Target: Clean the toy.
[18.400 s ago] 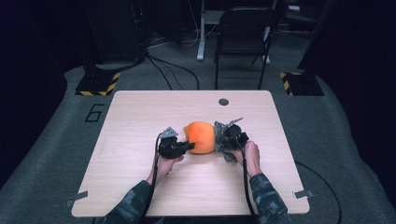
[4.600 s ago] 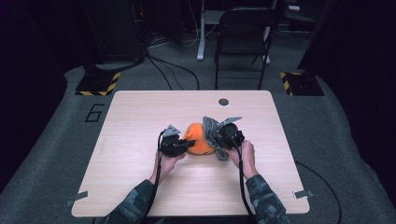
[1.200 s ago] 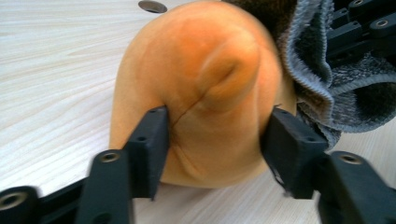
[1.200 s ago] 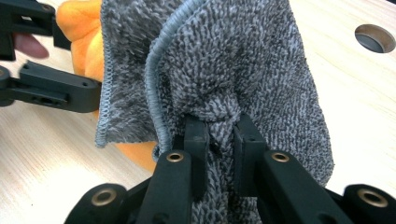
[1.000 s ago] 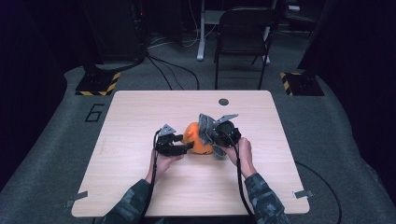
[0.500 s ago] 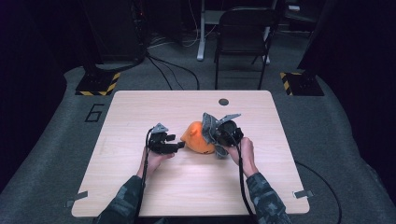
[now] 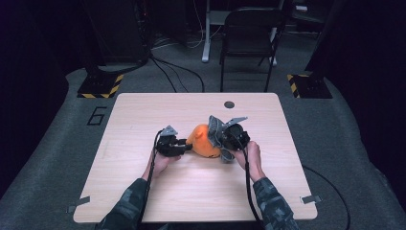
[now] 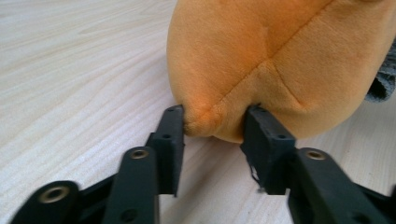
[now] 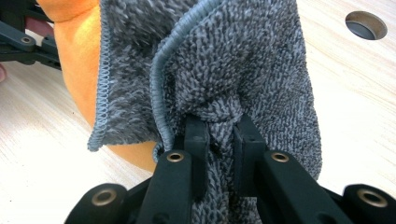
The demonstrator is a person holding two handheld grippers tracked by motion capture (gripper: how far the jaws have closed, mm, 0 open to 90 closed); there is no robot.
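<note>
Worktop: pale wooden worktop (image 7: 143, 191), dark room.
Left claw (image 8: 212, 128): closing, pinching round orange plush toy (image 8: 271, 60).
Right claw (image 9: 219, 135): clamped on grey terry cloth (image 9: 261, 60).

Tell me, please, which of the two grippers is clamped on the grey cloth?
The right gripper: its jaws pinch a bunched fold of the grey towel, while the left gripper grips the orange plush toy instead.

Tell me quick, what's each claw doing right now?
Left claw: has just been closing, pinching the orange plush toy.
Right claw: shut on the grey cloth.
</note>
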